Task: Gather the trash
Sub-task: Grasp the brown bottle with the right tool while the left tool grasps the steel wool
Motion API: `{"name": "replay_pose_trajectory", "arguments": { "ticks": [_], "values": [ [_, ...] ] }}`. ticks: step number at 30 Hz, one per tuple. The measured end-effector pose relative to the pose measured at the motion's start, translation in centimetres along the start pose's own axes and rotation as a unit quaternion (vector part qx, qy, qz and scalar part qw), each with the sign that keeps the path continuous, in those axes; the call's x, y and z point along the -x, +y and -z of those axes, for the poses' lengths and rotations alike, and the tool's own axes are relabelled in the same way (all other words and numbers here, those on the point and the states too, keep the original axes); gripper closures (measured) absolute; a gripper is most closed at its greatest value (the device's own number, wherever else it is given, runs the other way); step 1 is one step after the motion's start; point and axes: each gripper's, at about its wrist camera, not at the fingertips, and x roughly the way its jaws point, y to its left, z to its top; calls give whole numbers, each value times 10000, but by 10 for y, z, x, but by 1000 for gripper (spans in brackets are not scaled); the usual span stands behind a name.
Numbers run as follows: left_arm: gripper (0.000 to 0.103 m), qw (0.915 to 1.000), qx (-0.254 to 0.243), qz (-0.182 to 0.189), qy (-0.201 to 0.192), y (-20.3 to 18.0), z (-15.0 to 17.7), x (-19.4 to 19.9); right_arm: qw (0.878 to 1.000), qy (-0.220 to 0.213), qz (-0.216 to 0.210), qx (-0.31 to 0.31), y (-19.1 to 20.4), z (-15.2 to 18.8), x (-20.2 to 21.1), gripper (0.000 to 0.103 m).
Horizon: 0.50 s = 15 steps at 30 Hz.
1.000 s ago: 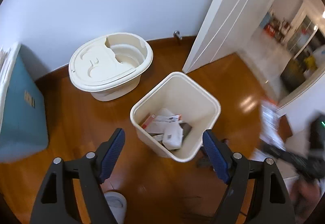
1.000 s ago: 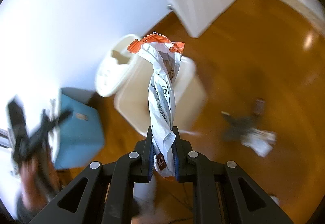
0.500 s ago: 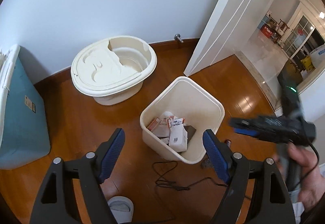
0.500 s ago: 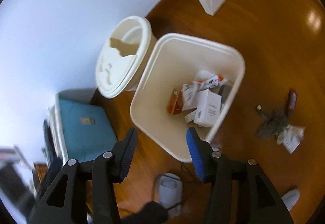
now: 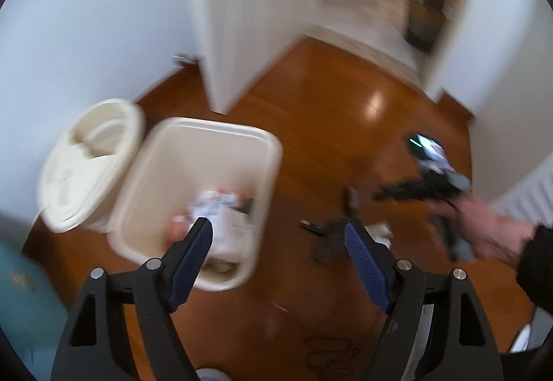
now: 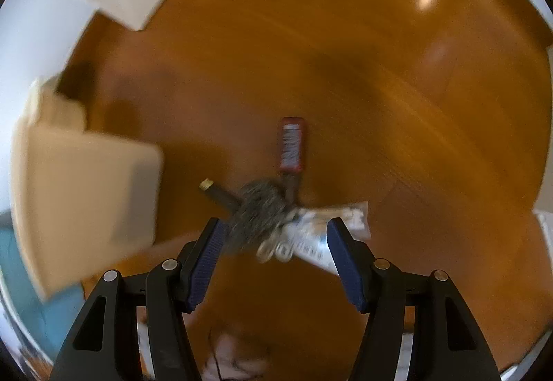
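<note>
A cream square trash bin [image 5: 242, 142] stands on the wooden floor with boxes and wrappers [image 5: 224, 211] inside. My left gripper [image 5: 278, 230] hangs open over the bin's right rim, nothing between its fingers. My right gripper [image 6: 276, 229] points down over a small pile on the floor, its jaws opening. Under it lie a grey fuzzy clump [image 6: 257, 208], a crumpled white wrapper [image 6: 318, 236], a red-brown bar wrapper [image 6: 292, 146] and a dark stick with a pale tip [image 6: 216, 192]. The pads touch none of them. The bin's corner [image 6: 86, 180] shows at the left.
A round cream lid [image 5: 86, 163] lies left of the bin by the white wall. A white door [image 5: 242, 18] stands open to a hallway. A teal box [image 5: 20, 284] sits at the far left. A person's hand [image 5: 484, 232] holds the other gripper at the right.
My right gripper let the orange-and-white bag drop into the bin, opened, and came down over the floor pile. The left gripper swung right, still open.
</note>
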Motion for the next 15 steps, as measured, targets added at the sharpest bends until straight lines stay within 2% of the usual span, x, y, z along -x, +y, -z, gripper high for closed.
{"name": "replay_pose_trajectory", "arguments": {
  "ticks": [3, 7, 11, 13, 14, 15],
  "values": [
    [24, 9995, -225, 35, 199, -29, -4, -45, 10000, 26, -9, 8, -4, -22, -40, 38],
    [24, 9996, -127, 29, 266, -44, -3, -91, 9996, -101, 39, 270, 2, -49, -83, 38],
    [24, 9983, -212, -179, 505, -54, 10, -136, 9984, -41, 362, 425, -2, -59, -124, 38],
    [24, 9974, -182, -192, 676, -57, 20, -155, 9980, -8, 381, 496, -5, -56, -137, 38],
    [24, 9966, -191, -197, 771, -59, 23, -166, 9979, 26, 349, 547, -7, -54, -144, 40],
    [24, 9959, -258, -222, 841, -64, 27, -177, 9978, 46, 287, 598, -8, -52, -148, 50]
  ]
}}
